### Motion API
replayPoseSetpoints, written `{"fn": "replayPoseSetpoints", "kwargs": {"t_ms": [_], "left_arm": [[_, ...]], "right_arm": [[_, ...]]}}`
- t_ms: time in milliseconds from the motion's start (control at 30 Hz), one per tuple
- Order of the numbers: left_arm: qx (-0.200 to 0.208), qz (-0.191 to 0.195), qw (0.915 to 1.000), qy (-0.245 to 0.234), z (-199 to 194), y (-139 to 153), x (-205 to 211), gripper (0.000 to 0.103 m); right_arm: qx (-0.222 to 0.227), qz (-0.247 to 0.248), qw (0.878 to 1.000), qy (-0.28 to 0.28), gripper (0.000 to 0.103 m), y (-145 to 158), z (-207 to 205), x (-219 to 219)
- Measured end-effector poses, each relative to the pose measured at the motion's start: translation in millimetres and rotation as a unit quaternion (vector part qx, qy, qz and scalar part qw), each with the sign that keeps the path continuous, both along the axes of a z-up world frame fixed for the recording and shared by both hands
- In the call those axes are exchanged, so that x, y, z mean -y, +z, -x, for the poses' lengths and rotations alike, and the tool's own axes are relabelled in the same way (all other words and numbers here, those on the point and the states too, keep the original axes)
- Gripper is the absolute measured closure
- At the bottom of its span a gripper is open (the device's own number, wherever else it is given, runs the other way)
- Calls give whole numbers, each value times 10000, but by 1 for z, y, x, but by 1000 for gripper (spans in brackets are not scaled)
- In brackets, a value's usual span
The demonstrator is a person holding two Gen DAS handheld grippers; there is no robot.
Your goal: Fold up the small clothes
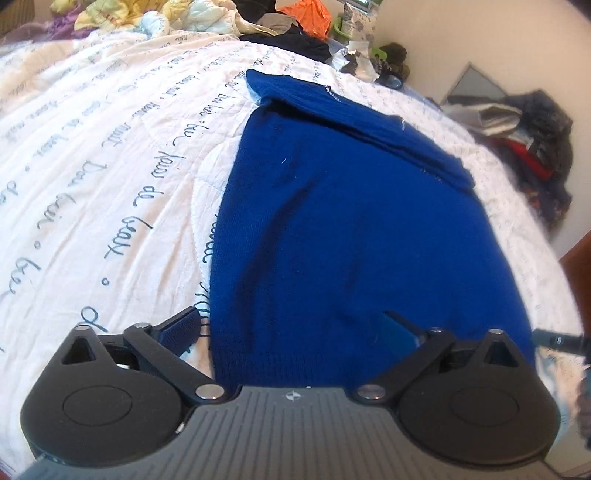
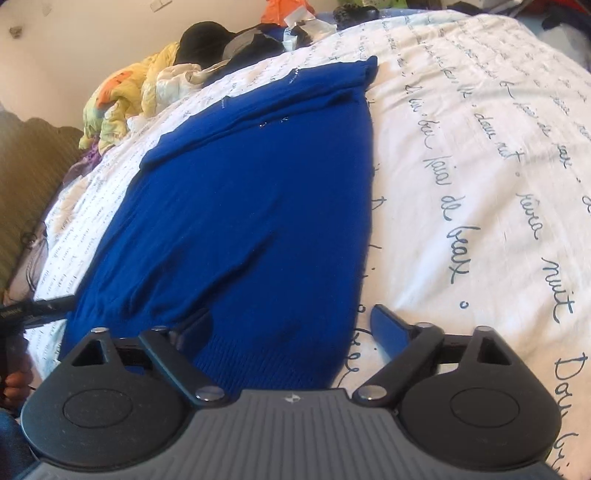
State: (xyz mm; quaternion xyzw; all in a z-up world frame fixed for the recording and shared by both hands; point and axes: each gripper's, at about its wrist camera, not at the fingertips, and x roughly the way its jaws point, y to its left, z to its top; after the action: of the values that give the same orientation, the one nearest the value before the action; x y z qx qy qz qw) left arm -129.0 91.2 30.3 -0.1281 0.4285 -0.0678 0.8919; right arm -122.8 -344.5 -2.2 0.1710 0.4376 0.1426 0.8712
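Note:
A royal-blue knit sweater (image 1: 351, 221) (image 2: 240, 203) lies flat on a white bedspread (image 1: 92, 166) (image 2: 480, 147) printed with script. A sleeve (image 1: 369, 122) (image 2: 277, 96) is folded across its far end. My left gripper (image 1: 291, 328) is open over the ribbed hem's left corner, with one finger above the bedspread and the other above the knit. My right gripper (image 2: 291, 328) is open over the hem's right corner, with its left finger over the knit and its right finger over the bedspread. Neither pair of pads presses on the fabric.
Crumpled clothes lie at the far end of the bed: a yellow piece (image 1: 110, 14) (image 2: 122, 92), an orange one (image 1: 306, 14) and black ones (image 2: 207, 37). Another heap of clothes (image 1: 532, 140) lies by the wall. A hand (image 2: 14, 384) shows at the lower left.

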Motion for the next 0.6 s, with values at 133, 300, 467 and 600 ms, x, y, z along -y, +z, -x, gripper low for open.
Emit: {"fn": "replayPoseSetpoints", "kwargs": {"t_ms": [133,300,467,600], "left_arm": [[-23,-276,9996,43,-4,4,3,66],[-55,-247,9992,303,-1,13,-15,98],[-50,-636,9979,85,9,4,-13,95],[-205,-241,9995,-71,23,12,-15,46]], "right_arm": [[-336,-609,9975,-150,82,-8,-1,19],[-373,-681,9965,-297,100,-5,-2,28],[-364,-285,9980,-427,102,-6,9,44],[-512,-713,9937,-692,90,-6,17,45]]}}
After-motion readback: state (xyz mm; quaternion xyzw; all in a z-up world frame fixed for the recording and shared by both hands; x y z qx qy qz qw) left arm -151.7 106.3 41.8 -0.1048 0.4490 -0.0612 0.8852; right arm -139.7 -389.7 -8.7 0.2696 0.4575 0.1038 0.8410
